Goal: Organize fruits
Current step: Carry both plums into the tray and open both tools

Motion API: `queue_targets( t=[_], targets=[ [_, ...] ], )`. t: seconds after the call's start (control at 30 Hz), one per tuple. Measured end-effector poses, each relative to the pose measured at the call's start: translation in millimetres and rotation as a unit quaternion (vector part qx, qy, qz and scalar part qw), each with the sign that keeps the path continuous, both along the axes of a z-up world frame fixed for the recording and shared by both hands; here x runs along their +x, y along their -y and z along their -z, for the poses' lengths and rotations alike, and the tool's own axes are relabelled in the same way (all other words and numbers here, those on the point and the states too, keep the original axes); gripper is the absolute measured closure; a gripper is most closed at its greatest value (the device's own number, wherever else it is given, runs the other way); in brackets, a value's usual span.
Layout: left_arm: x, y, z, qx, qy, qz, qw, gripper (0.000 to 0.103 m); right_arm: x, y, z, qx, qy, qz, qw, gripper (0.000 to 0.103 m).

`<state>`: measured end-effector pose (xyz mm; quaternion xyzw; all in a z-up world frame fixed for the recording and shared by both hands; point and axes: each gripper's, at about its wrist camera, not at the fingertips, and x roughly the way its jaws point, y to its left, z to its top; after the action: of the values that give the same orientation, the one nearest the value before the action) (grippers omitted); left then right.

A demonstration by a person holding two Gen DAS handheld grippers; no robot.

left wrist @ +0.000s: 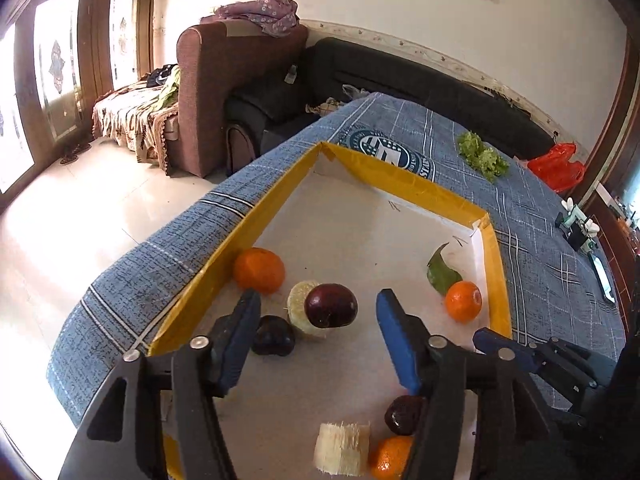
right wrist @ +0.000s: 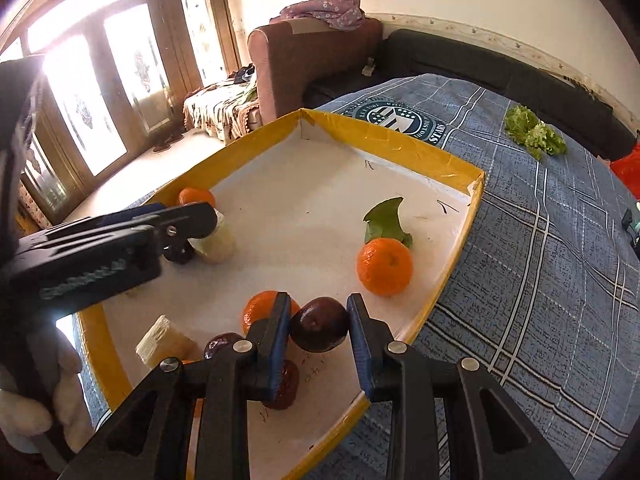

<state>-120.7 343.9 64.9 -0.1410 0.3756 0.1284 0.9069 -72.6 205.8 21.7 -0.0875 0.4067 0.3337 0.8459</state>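
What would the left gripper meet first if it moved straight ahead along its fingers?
Most likely the dark plum, which sits between the open fingers of the left gripper, just ahead of them. A pale round fruit piece lies right behind it. Depth is hard to judge in this fisheye view.

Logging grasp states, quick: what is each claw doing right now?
Left claw: open, holding nothing; a dark plum sits between its fingers.
Right claw: shut on another plum.
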Motion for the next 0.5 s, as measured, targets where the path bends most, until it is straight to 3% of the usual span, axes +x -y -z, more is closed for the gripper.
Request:
queue_targets(
  t=[0.17,0.27,0.43,0.5],
  targets=[
    [-10.0,2.4,-12.5,0.005,0.017,-0.011,0.9998,0.036,-4.4,5.5,-6.1,0.017,0.001,0.002,1.000,0.058],
    [-15.3,7.2,-20.9,0.019,0.027,-0.014,0.9993,0.035,-9.2,12.0,-14.2,0.030,0.004,0.007,1.000,0.056],
    [-29.4,25.2,-38.4,0.071,0.054,-0.028,0.9956,0.029,-17.1,33.7,-28.3,0.056,0.015,0.029,0.998,0.045],
    [-37.4,35.7,-45.4,0.104,0.066,-0.044,0.9914,0.017,-21.0,44.5,-32.0,0.061,0.022,0.044,0.997,0.038]
  ],
)
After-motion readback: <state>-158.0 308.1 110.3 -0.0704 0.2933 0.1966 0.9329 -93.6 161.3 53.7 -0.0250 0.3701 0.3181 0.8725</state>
